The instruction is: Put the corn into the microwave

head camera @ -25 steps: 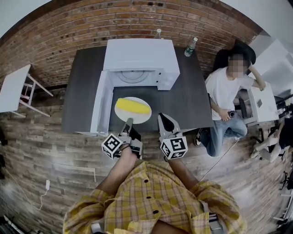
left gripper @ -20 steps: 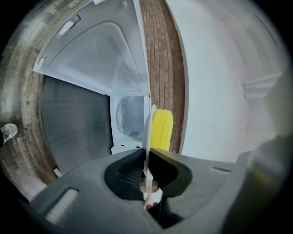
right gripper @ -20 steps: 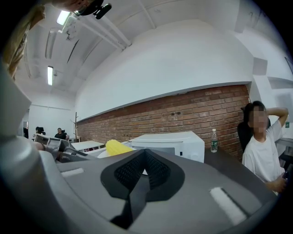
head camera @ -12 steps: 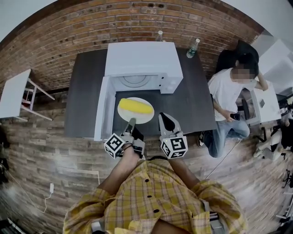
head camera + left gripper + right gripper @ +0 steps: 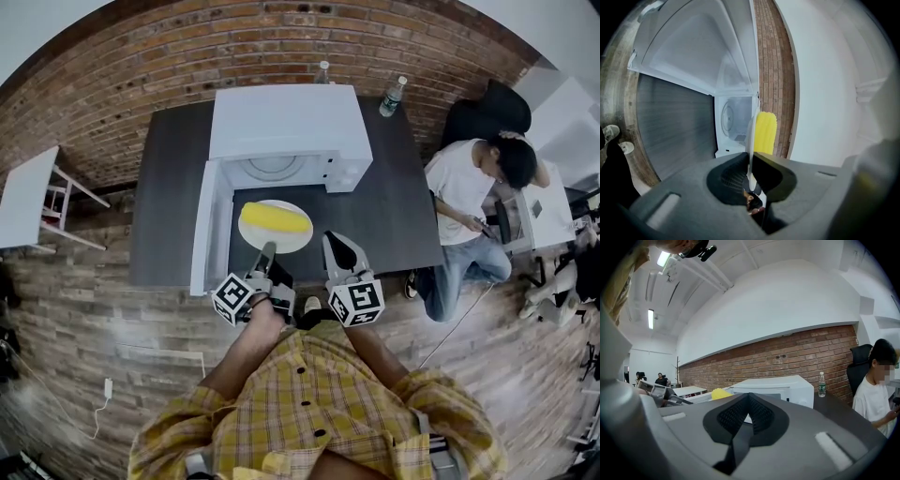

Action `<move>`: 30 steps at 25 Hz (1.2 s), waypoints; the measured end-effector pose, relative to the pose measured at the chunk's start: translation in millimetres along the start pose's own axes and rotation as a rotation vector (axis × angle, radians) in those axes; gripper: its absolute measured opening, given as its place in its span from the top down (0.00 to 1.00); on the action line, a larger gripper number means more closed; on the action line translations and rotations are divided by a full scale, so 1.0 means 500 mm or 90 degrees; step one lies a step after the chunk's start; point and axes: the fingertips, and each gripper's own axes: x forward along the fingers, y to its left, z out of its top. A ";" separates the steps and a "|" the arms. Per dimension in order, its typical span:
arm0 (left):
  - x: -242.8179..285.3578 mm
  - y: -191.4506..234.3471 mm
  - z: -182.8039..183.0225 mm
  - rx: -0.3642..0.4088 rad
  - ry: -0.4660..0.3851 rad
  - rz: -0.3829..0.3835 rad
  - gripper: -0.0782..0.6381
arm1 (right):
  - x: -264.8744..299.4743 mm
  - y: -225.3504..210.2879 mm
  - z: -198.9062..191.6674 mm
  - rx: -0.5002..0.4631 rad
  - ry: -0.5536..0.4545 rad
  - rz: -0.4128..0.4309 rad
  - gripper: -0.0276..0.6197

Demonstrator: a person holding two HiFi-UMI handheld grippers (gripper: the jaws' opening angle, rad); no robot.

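A yellow corn cob (image 5: pixel 274 218) lies on a white plate (image 5: pixel 284 246) just in front of the open white microwave (image 5: pixel 286 122). My left gripper (image 5: pixel 266 251) is shut on the plate's near rim. In the left gripper view the thin plate rim (image 5: pixel 751 136) runs between the jaws, the corn (image 5: pixel 765 133) is beyond it, and the microwave's cavity (image 5: pixel 733 124) lies ahead. My right gripper (image 5: pixel 339 242) hovers beside the plate on the right, shut and holding nothing (image 5: pixel 749 404). From there the corn (image 5: pixel 719 393) shows at the left of the microwave (image 5: pixel 773 385).
The microwave door (image 5: pixel 208 225) stands swung open on the left. The dark table (image 5: pixel 394 206) holds two bottles (image 5: pixel 391 96) at the back by the brick wall. A seated person (image 5: pixel 464 187) is at the table's right end, and a white side table (image 5: pixel 28 187) stands at the left.
The plate with the corn has edged slightly toward the microwave opening, and both grippers moved with it. The seated person has bent their head down.
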 end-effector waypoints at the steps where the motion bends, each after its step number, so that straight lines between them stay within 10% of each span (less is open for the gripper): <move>1: 0.002 0.000 -0.002 -0.001 -0.001 0.001 0.85 | 0.000 -0.002 0.001 0.000 -0.003 0.004 0.95; 30: 0.157 0.054 0.039 -0.032 -0.068 0.016 0.85 | 0.132 -0.125 -0.037 0.002 0.024 0.048 0.95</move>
